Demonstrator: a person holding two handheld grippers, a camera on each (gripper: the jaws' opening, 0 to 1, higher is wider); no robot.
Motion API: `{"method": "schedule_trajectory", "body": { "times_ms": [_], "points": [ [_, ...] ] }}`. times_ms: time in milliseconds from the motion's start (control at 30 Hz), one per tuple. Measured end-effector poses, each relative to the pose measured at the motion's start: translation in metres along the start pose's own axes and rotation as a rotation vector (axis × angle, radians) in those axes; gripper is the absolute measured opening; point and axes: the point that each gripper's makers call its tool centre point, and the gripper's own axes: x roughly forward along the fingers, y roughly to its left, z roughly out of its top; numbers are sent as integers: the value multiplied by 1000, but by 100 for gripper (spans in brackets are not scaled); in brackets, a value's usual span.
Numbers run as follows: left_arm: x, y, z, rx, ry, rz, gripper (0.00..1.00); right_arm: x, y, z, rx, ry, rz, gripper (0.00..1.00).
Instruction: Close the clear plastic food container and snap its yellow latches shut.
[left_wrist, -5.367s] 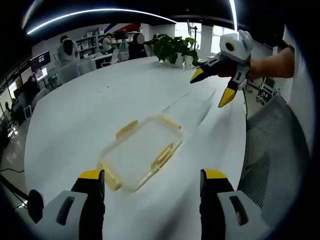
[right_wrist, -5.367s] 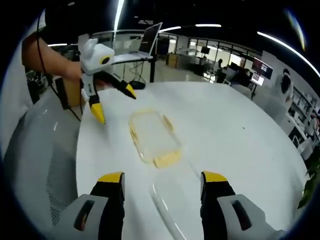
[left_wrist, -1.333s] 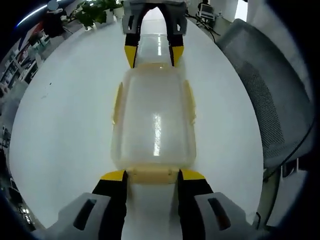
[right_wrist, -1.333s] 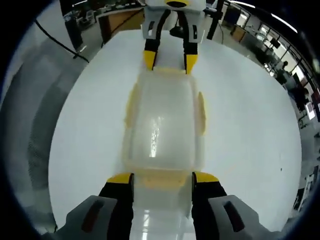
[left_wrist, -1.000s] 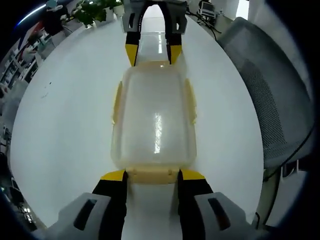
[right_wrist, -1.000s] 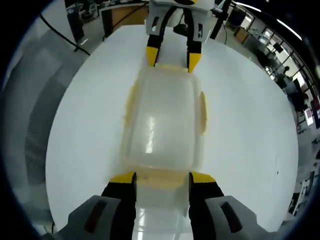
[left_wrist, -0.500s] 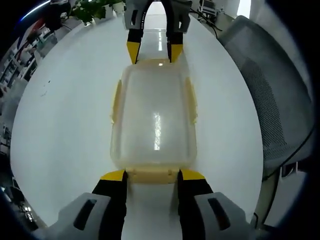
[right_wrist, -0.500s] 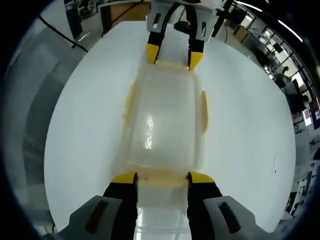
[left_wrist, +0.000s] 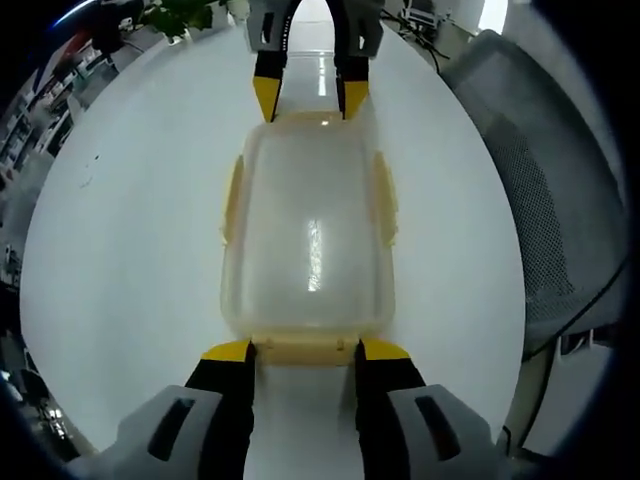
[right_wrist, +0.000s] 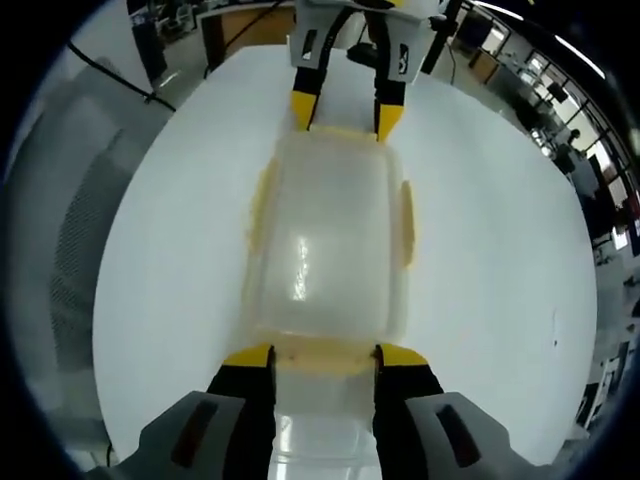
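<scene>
In the left gripper view, the clear rectangular plastic food container (left_wrist: 308, 240) lies flat on the round white table (left_wrist: 120, 240), its long axis running straight away from the camera; its lid is on, with a streak of ceiling light reflected down its middle; the left gripper (left_wrist: 304, 352), grey-bodied with black jaws tipped in yellow, stands at the near short end, its jaws narrowed to about the width of the pale yellow end latch (left_wrist: 304, 348) that sits between the tips, touching or just beside them, though whether they squeeze it I cannot tell; two more yellow side latches show, one on the left long edge (left_wrist: 233, 200) and one on the right (left_wrist: 385, 198); at the far short end the right gripper (left_wrist: 306, 96) comes in from the top, its yellow tips set at the two far corners of the lid; a grey mesh office chair (left_wrist: 545, 200) stands beside the table on the right.

In the right gripper view the same container (right_wrist: 325, 240) appears from the opposite end; the right gripper (right_wrist: 323, 356) has its jaws narrowed likewise at the near end latch (right_wrist: 323, 353); the left gripper (right_wrist: 344, 112) meets the far end, tips at the corners; a mesh chair (right_wrist: 75, 230) lies to the left of the table (right_wrist: 500, 260).
</scene>
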Motion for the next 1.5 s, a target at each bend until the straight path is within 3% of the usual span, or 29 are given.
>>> {"method": "schedule_trajectory", "body": {
  "times_ms": [1000,1267,1500],
  "points": [
    [1,-3,-3,-30,-14,22,38,4,-1,1,-11,19,-26,36],
    [-2,-3,-6,-8,38,56,38,1,-1,6,-6,0,-33,36],
    [-17,-5,-5,-7,29,67,38,-10,1,12,-4,-28,-35,36]
  ]
}}
